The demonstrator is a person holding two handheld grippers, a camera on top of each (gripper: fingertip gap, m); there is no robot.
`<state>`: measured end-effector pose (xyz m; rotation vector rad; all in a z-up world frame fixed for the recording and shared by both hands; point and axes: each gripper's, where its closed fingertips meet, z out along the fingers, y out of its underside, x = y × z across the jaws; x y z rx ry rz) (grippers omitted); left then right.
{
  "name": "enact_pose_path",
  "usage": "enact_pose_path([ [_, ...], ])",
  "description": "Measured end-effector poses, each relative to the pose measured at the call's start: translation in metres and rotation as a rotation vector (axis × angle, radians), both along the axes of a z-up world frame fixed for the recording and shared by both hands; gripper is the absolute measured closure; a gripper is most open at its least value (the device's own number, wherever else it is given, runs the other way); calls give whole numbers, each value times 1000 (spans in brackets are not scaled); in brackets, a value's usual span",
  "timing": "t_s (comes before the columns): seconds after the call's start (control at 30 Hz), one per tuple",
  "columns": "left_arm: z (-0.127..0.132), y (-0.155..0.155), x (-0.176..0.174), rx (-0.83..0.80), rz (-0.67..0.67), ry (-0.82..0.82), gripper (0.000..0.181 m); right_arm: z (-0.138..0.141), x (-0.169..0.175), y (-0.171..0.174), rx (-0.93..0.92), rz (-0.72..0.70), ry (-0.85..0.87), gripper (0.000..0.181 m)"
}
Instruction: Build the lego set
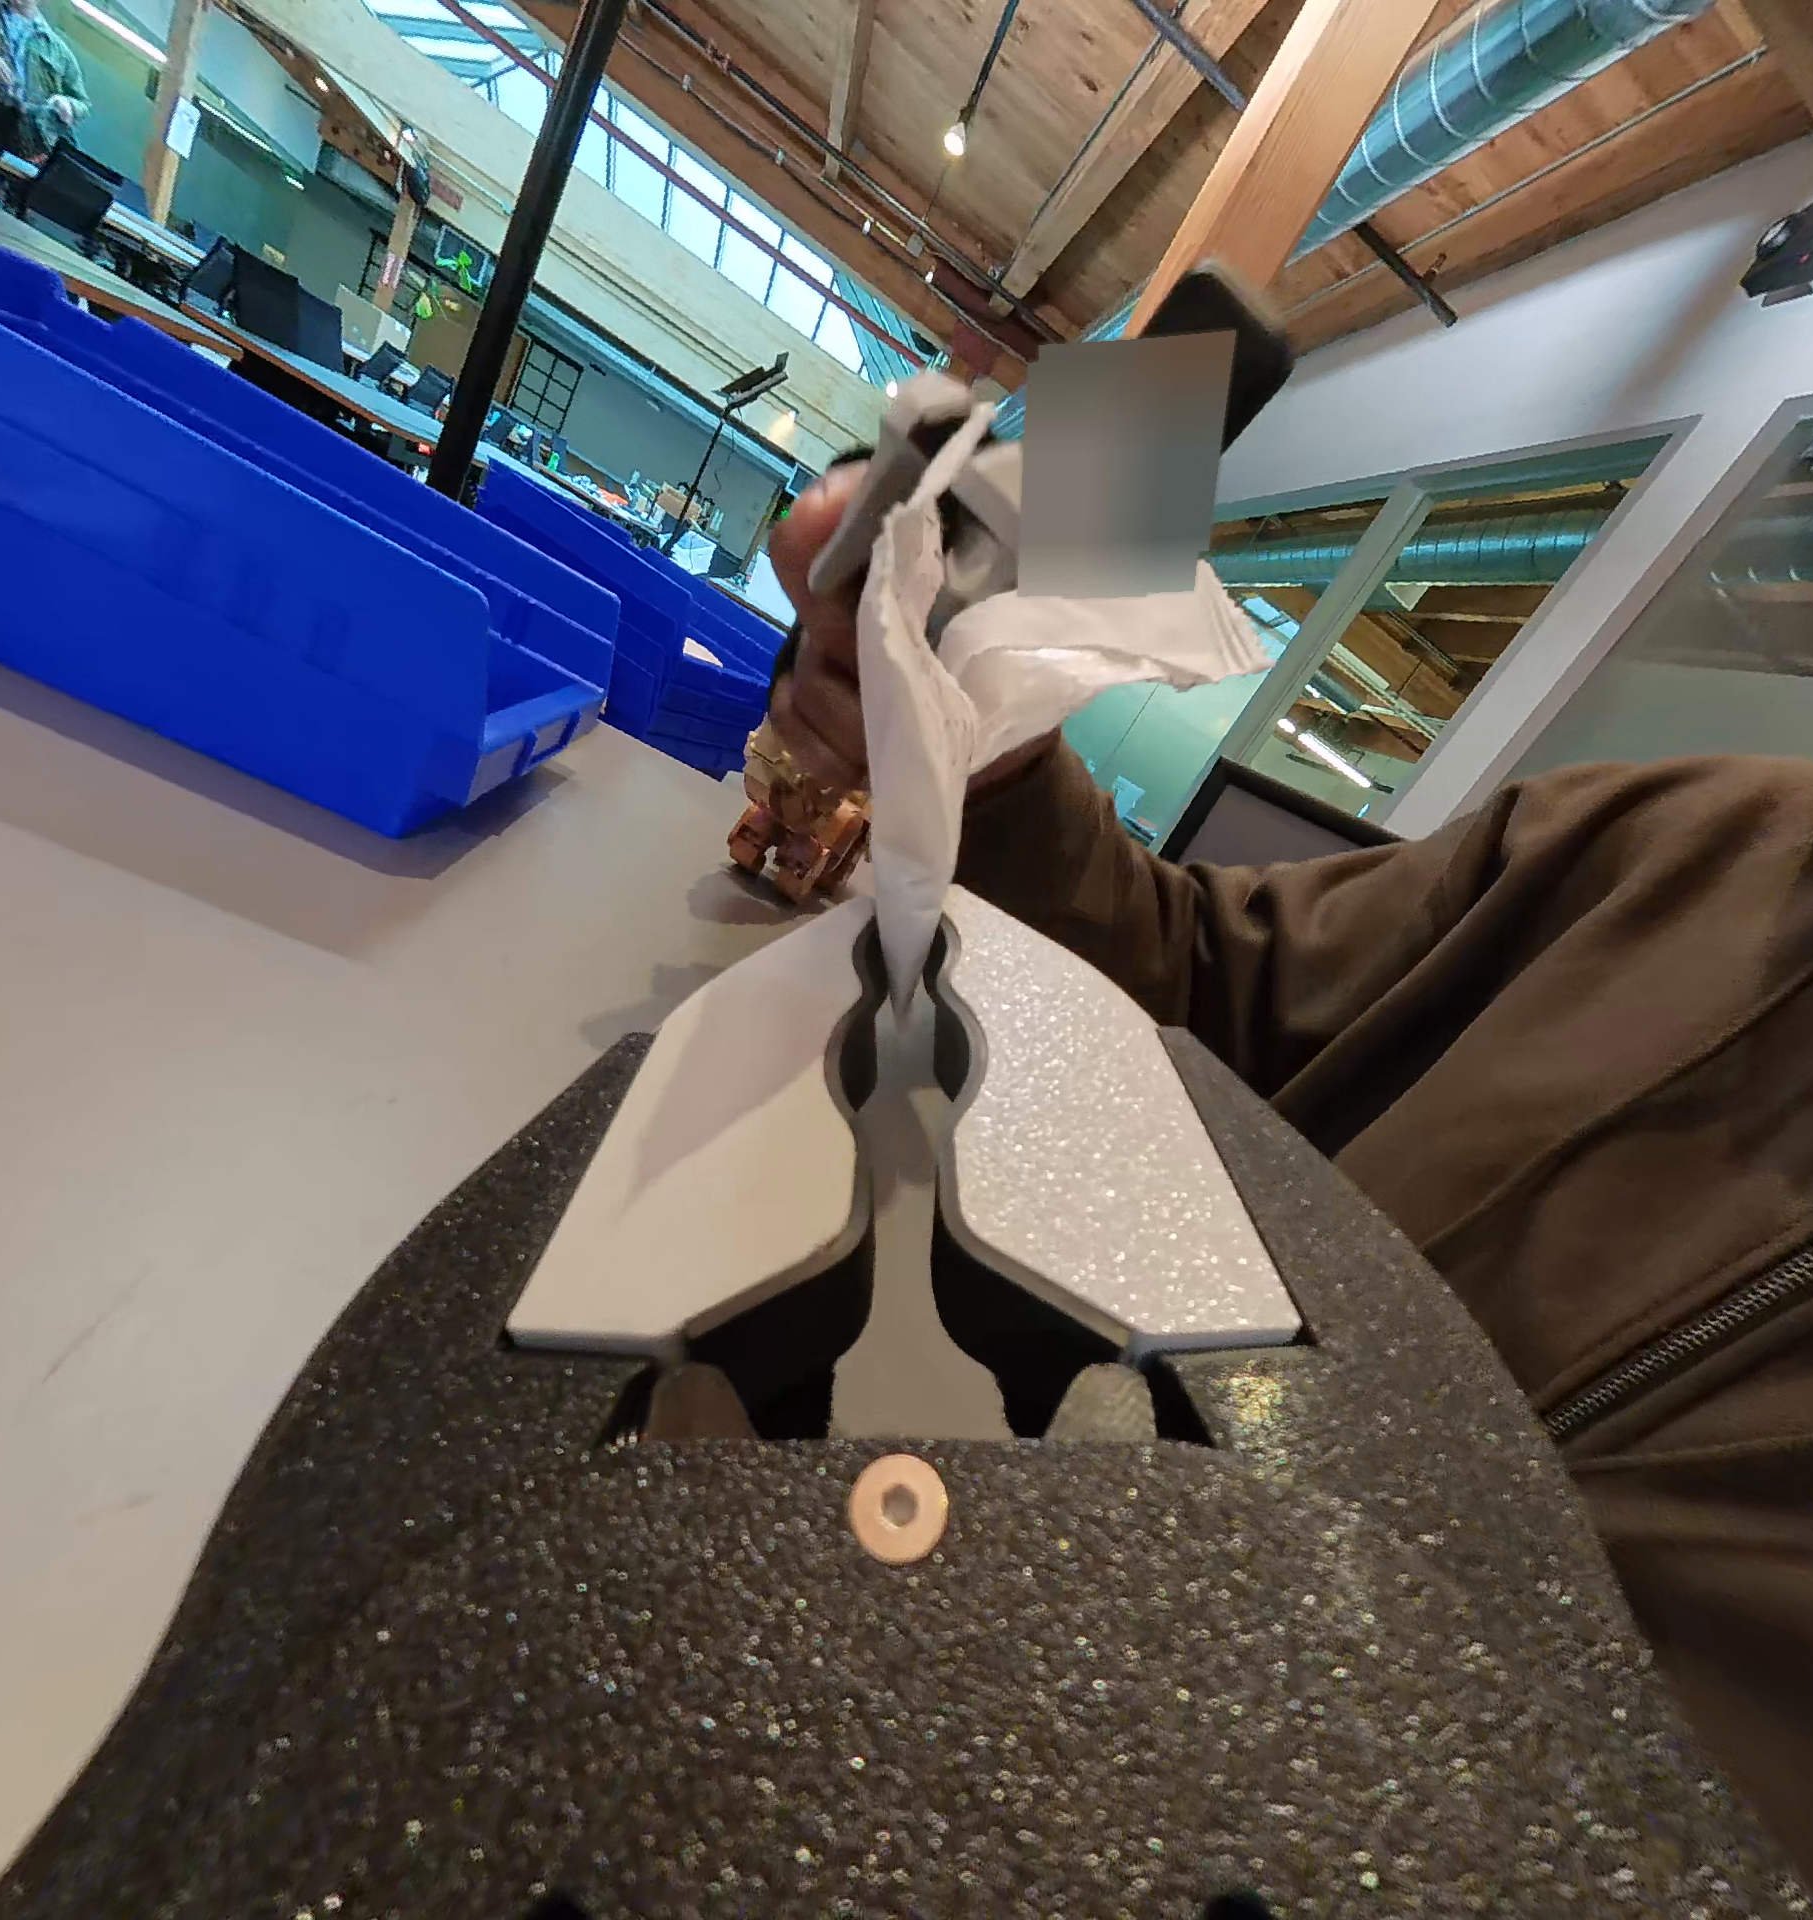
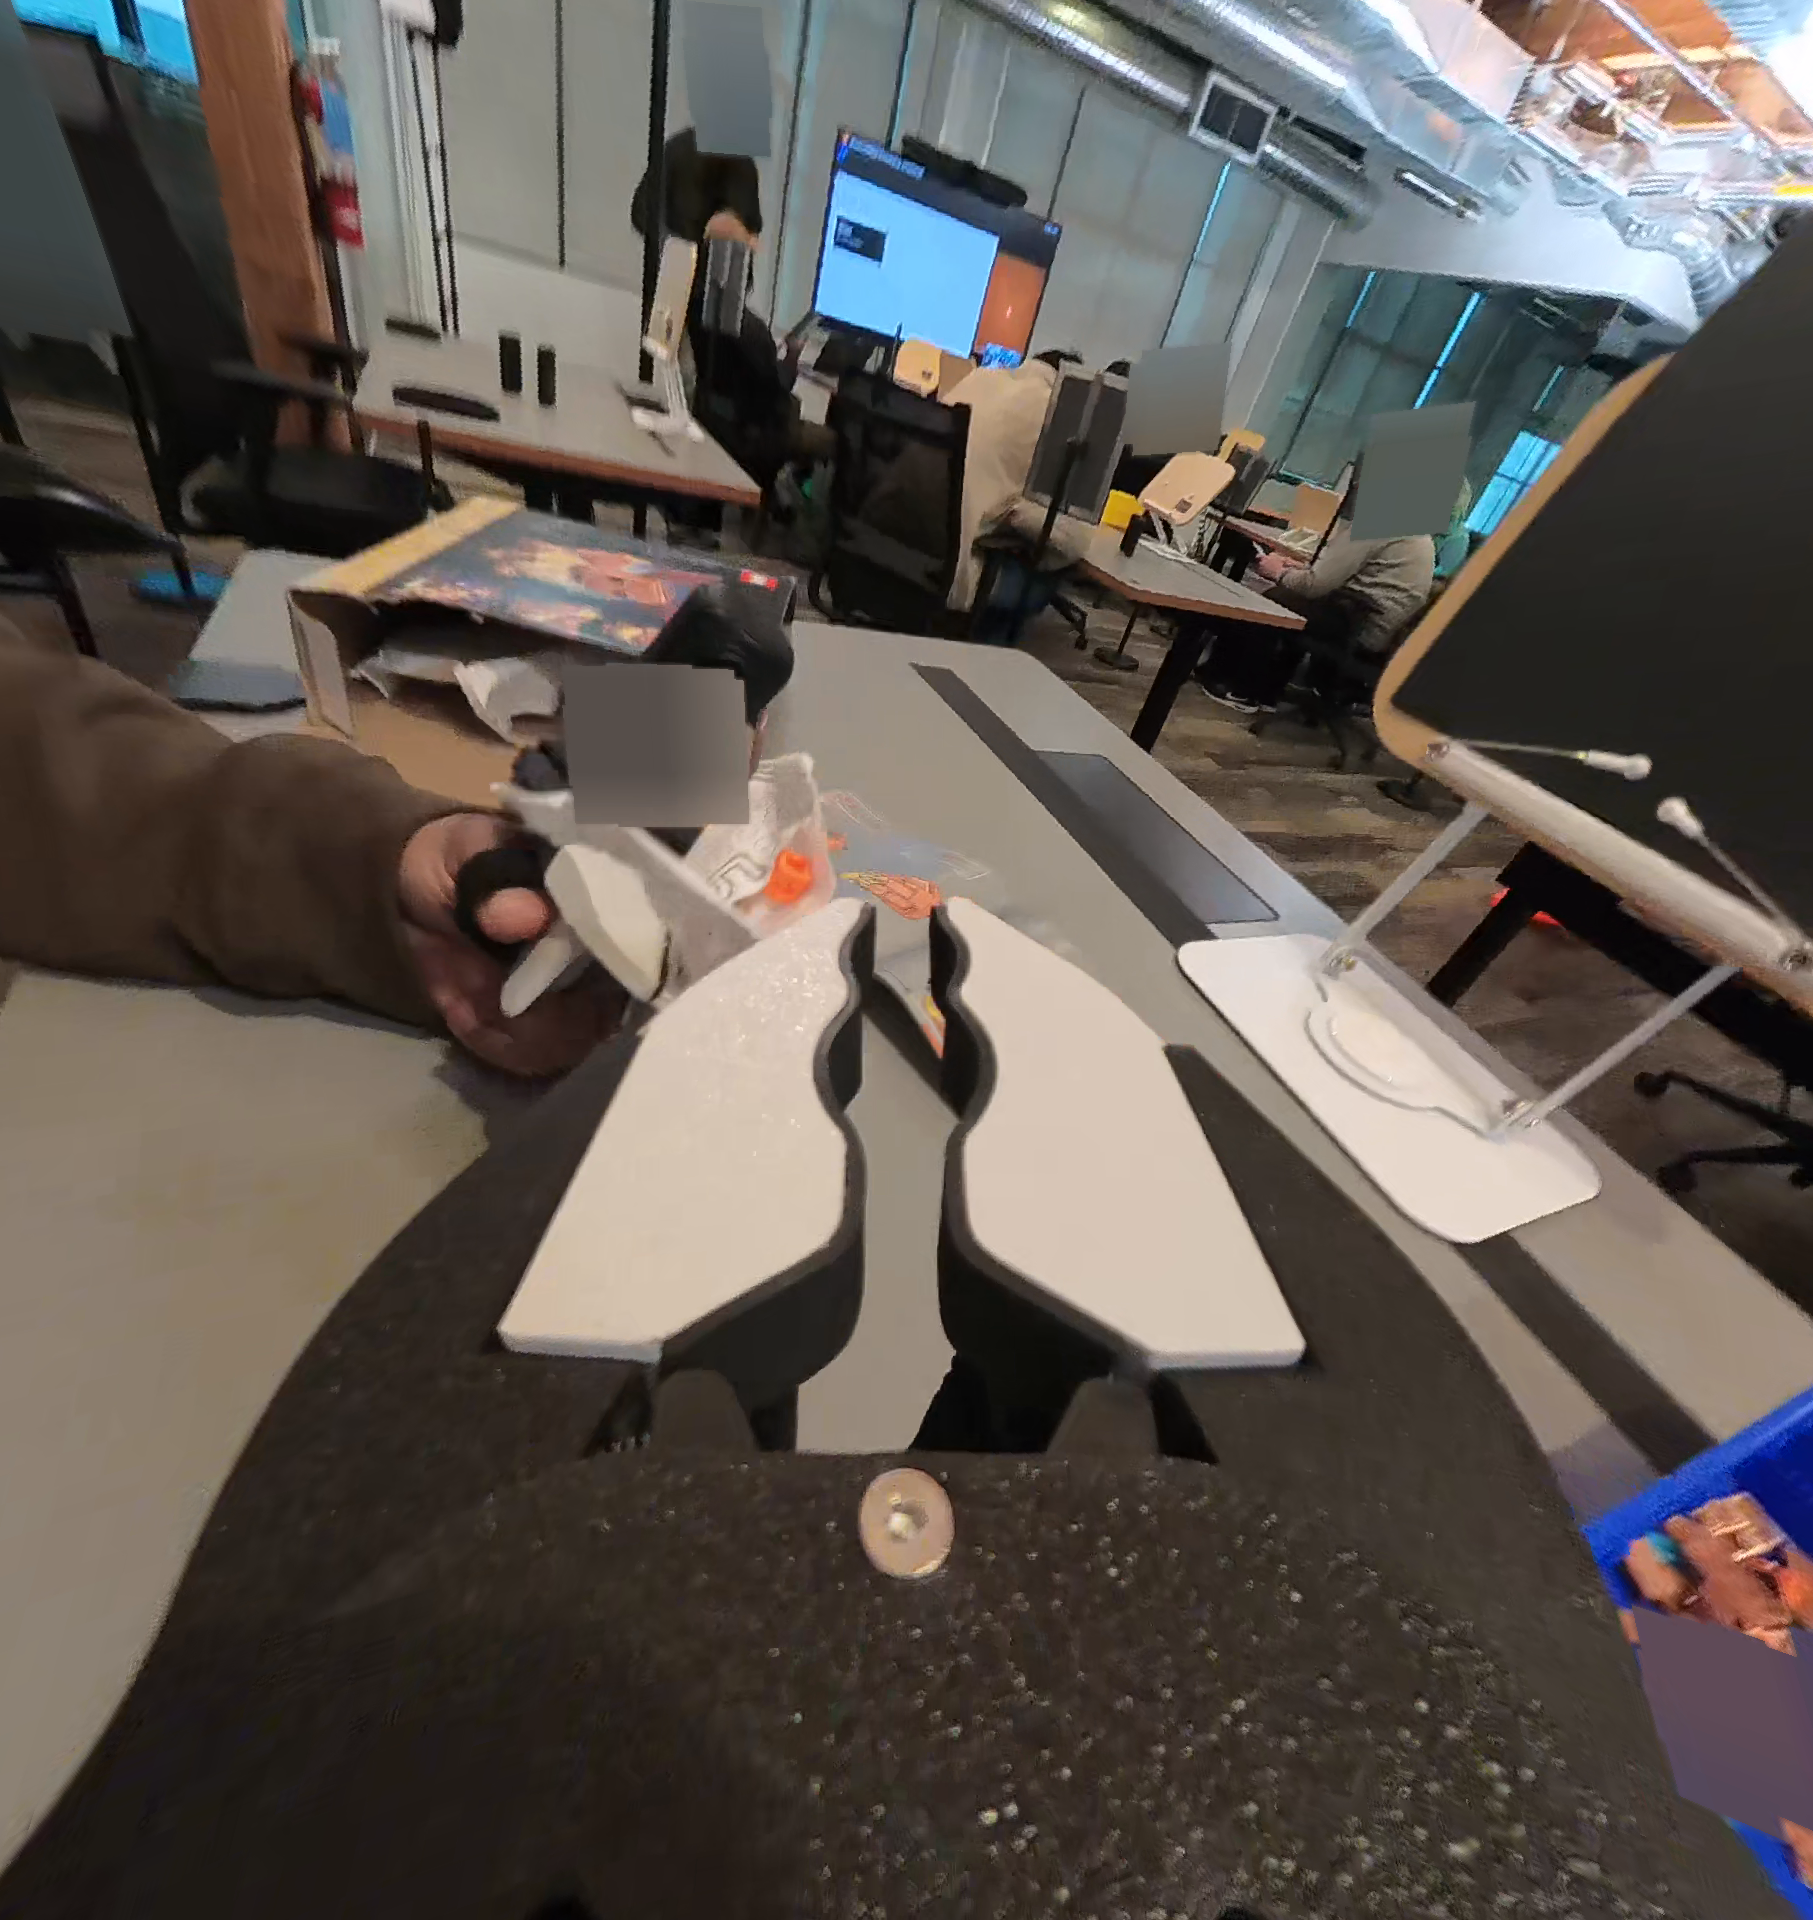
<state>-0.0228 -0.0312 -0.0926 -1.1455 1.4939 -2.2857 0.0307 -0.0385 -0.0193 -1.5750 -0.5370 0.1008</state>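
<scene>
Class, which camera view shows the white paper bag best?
The left wrist view: the torn white paper bag fills the centre, its lower end pinched in the left tongs. The right wrist view shows only a crumpled bit of it with orange pieces, beyond the right tongs.

Left wrist view set low over the grey table (image 1: 206,1039), tilted upward past blue bins (image 1: 258,623) toward ceiling beams, right wrist view aimed across the same table (image 2: 154,1195) toward an office, each opposite gripper seen close, table shared.
</scene>
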Motion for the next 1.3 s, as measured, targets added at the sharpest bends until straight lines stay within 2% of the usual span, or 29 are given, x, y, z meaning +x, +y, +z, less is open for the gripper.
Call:
enact_pose_path([
  [0.23,-4,7,1,17,33,12,175,6,-26,25,-74,115,-40,177],
  [0.43,-6,2,0,34,7,17,175,2,-26,34,-102,165,-105,181],
  [0.8,-6,2,-2,31,-16,19,175,-29,-48,21,-237,343,-245,181],
  [0.97,-6,-3,-6,50,-50,15,176,-42,-39,25,-317,297,-304,181],
  [1.3,-9,-10,-9,77,-94,22,176,-51,-39,27,-340,262,-414,181],
])
